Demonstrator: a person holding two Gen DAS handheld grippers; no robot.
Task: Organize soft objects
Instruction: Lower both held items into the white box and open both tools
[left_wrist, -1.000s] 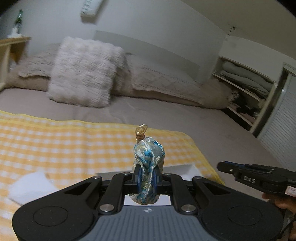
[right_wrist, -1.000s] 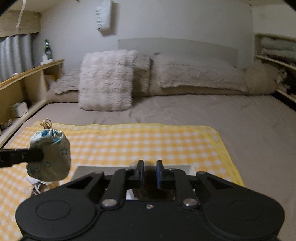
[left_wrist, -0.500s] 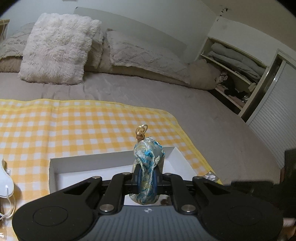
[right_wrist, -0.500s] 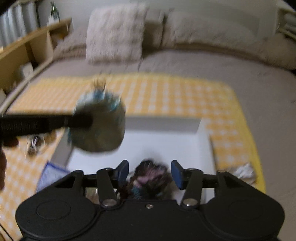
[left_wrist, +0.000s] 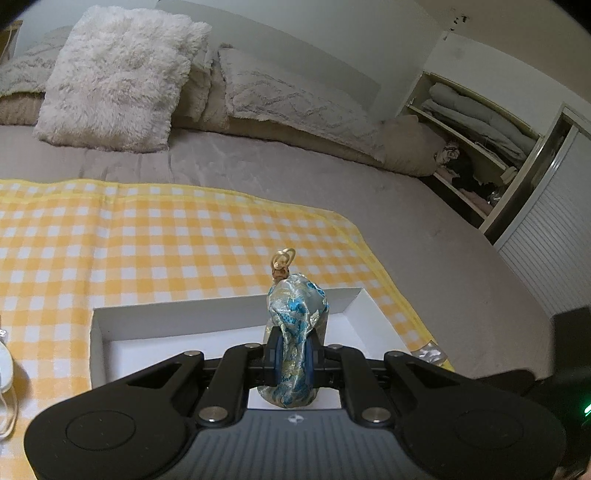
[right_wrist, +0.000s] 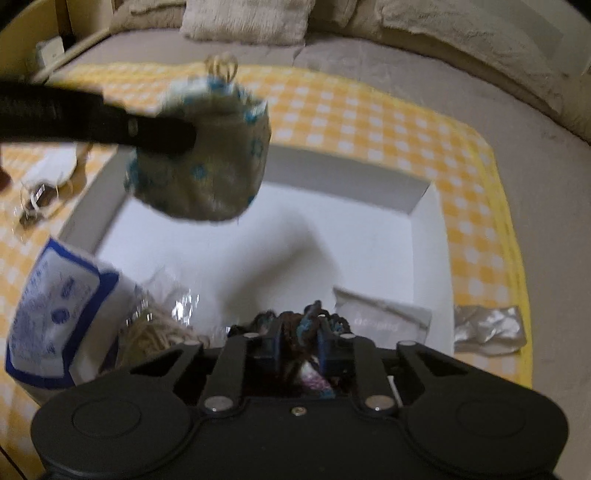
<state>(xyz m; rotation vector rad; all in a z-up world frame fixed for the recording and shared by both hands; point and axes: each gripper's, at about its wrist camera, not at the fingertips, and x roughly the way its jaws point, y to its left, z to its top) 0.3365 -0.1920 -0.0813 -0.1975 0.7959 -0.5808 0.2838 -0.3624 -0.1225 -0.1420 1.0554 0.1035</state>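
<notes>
Hanging above the white shallow box (right_wrist: 430, 254), the left gripper (left_wrist: 293, 350) has its fingers clamped on a blue-and-gold brocade drawstring pouch (left_wrist: 295, 332). The pouch stands upright between the pads, with its gold cord loop (left_wrist: 282, 258) above the gathered neck. In the right wrist view the same pouch (right_wrist: 199, 162) sits over the box's far left corner, clear of the floor of the box and blurred.

The right gripper (right_wrist: 299, 347) points steeply down at the near edge of the box. Its jaws have just been closing and now press on a dark tangled bundle of yarn-like cords (right_wrist: 295, 321) with blue and pink strands; what the bundle is exactly cannot be told.

The middle and far right of the box floor lie bare. Along the near edge lie a clear bag of pale cord (right_wrist: 162, 325) at the left and a flat white packet (right_wrist: 384, 314) at the right. A blue-and-white soft pack (right_wrist: 55, 314) leans over the box's near left corner.

The box rests on a yellow checked cloth (left_wrist: 166, 240) spread on a grey bed (left_wrist: 258, 162). The box's right wall runs close to the cloth's right border. A crumpled silver wrapper (right_wrist: 487, 328) lies just outside that wall, on the border. Small items (right_wrist: 37, 199) lie on the cloth left of the box. A fluffy white cushion (left_wrist: 118, 74) stands at the head of the bed, well apart from the box.
</notes>
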